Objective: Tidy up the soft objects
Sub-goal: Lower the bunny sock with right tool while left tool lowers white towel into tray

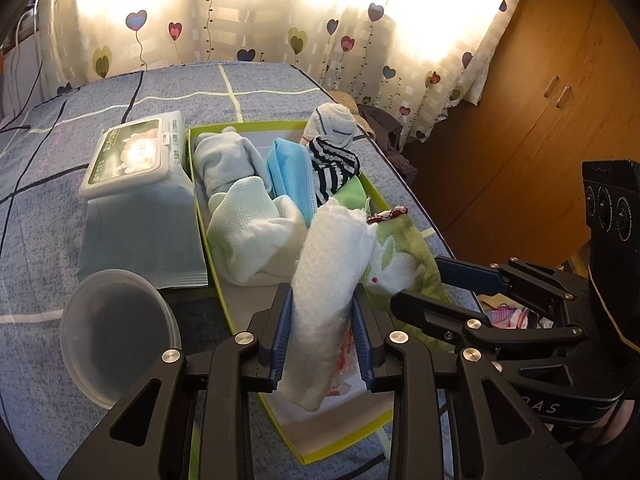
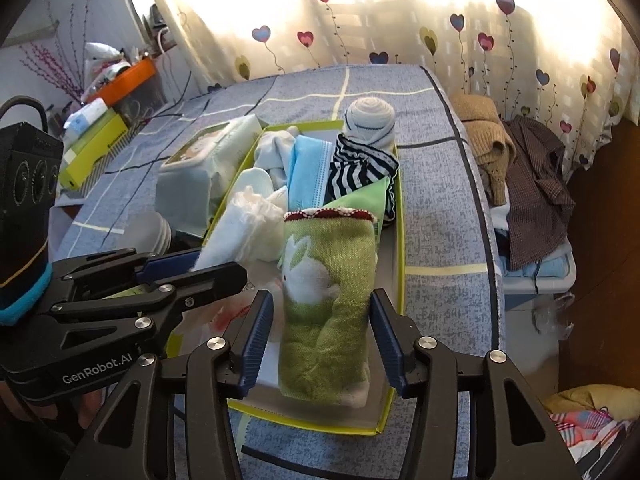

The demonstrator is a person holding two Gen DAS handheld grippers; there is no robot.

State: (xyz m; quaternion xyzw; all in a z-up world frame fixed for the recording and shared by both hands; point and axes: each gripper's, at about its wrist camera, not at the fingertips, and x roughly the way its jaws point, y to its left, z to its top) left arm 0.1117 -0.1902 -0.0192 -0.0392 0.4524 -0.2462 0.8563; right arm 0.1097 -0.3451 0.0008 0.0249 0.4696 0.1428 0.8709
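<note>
A yellow-green box [image 1: 194, 148] on the bed holds several rolled soft items: pale blue and mint cloths, a blue face mask [image 1: 290, 176], a striped sock [image 1: 334, 168]. My left gripper [image 1: 322, 328] is shut on a white fluffy cloth [image 1: 332, 264], holding it over the box's near end. My right gripper [image 2: 322, 328] is shut on a green rabbit towel [image 2: 326, 280], also over the near end, right beside the white cloth [image 2: 244, 232]. The box rim also shows in the right wrist view [image 2: 400, 248]. A white rolled sock [image 2: 370, 122] sits at the box's far corner.
A wet-wipes pack [image 1: 140, 196] lies left of the box, with a clear plastic tub [image 1: 116, 324] in front of it. The bed's right edge [image 2: 476, 208] drops to piled clothes [image 2: 532, 184]. A wooden cabinet [image 1: 540, 112] stands at the right.
</note>
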